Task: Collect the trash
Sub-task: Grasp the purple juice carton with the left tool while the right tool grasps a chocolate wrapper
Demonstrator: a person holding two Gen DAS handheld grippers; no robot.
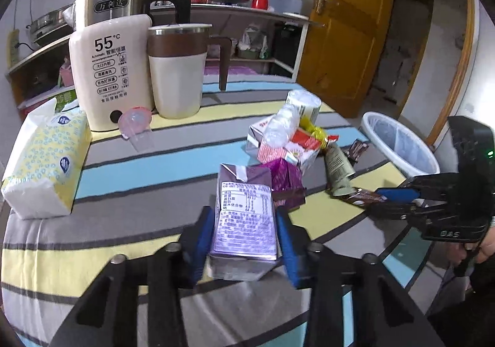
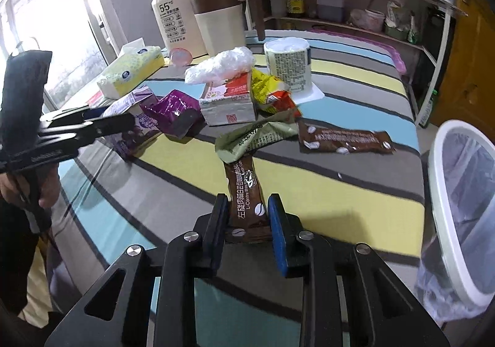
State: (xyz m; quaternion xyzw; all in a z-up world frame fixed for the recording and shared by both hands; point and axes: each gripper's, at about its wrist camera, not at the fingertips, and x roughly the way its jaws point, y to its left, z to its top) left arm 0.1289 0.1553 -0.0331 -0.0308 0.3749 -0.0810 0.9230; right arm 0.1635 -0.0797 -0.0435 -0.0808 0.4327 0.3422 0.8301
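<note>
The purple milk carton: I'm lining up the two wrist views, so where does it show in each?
Left wrist: purple milk carton lies low at centre, between the left gripper fingers.
Right wrist: same carton sits at middle left, by that gripper's tip.
Shared landmark: the white waste bin, right of centre in the left view, at the right edge in the right view.

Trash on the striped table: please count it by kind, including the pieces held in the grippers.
Drink cartons: 2 (purple carton, red-and-white carton)
Brown sachets: 2 (held sachet, lying sachet)
Other wrappers: 3 (magenta wrapper, yellow-red wrapper, green wrapper)
Crumpled clear plastic: 1
Total: 8
</note>
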